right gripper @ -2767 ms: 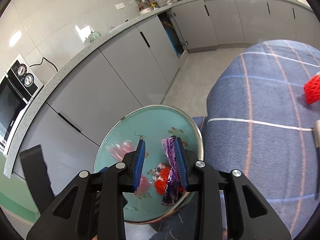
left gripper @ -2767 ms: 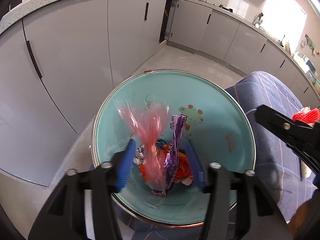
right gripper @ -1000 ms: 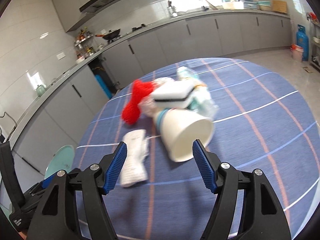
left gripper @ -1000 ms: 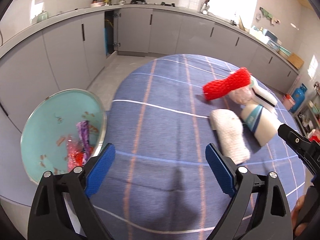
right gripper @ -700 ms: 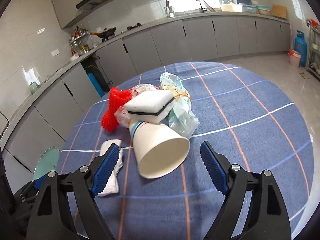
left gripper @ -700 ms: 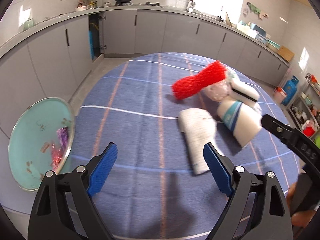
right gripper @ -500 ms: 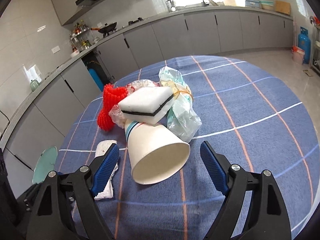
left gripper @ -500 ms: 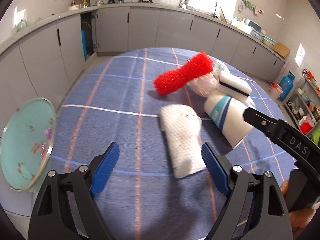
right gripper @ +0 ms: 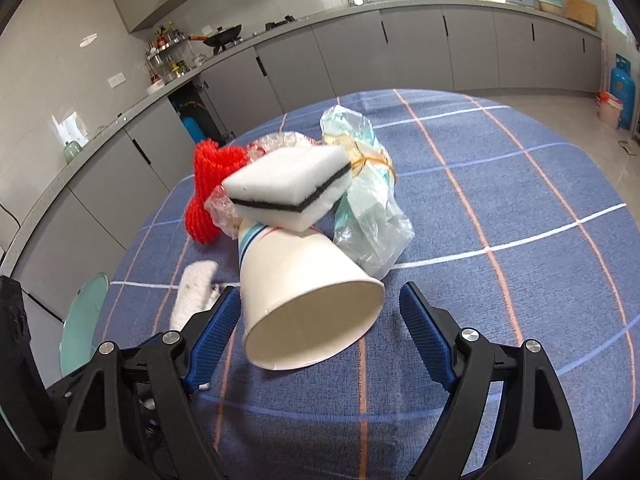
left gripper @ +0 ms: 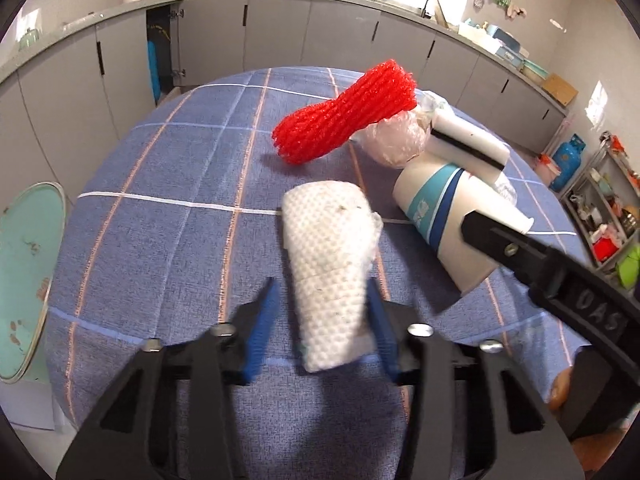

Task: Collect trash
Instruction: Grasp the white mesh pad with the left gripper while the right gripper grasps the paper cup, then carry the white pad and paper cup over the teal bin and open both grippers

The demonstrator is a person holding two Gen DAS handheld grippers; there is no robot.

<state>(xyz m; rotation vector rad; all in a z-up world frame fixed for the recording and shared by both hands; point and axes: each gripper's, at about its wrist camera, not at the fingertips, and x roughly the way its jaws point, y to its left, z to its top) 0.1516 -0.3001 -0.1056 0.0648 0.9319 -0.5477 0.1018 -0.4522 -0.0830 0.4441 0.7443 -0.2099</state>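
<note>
A white foam net sleeve [left gripper: 328, 272] lies on the blue checked tablecloth [left gripper: 168, 216]. My left gripper [left gripper: 324, 320] has its jaws around the sleeve's near end, narrowed and blurred; contact with the sleeve is unclear. A paper cup [right gripper: 304, 296] lies on its side, mouth toward my right gripper [right gripper: 320, 332], which is open with a pad on each side of the rim. A white sponge [right gripper: 288, 192] rests on the cup. A red foam net [left gripper: 348, 112] and crumpled plastic bags [right gripper: 368, 216] lie behind. The teal trash bin [left gripper: 24, 280] stands off the table's left edge.
Grey kitchen cabinets [left gripper: 280, 40] run along the far wall. The right gripper's finger [left gripper: 552, 276] crosses the left wrist view beside the cup [left gripper: 452, 220]. A blue gas bottle [right gripper: 622, 92] and a shelf rack [left gripper: 608, 216] stand at the right.
Both grippers have moved from over the bin to the table. The left jaws have narrowed around the white sleeve. The right gripper has come close up to the cup's mouth.
</note>
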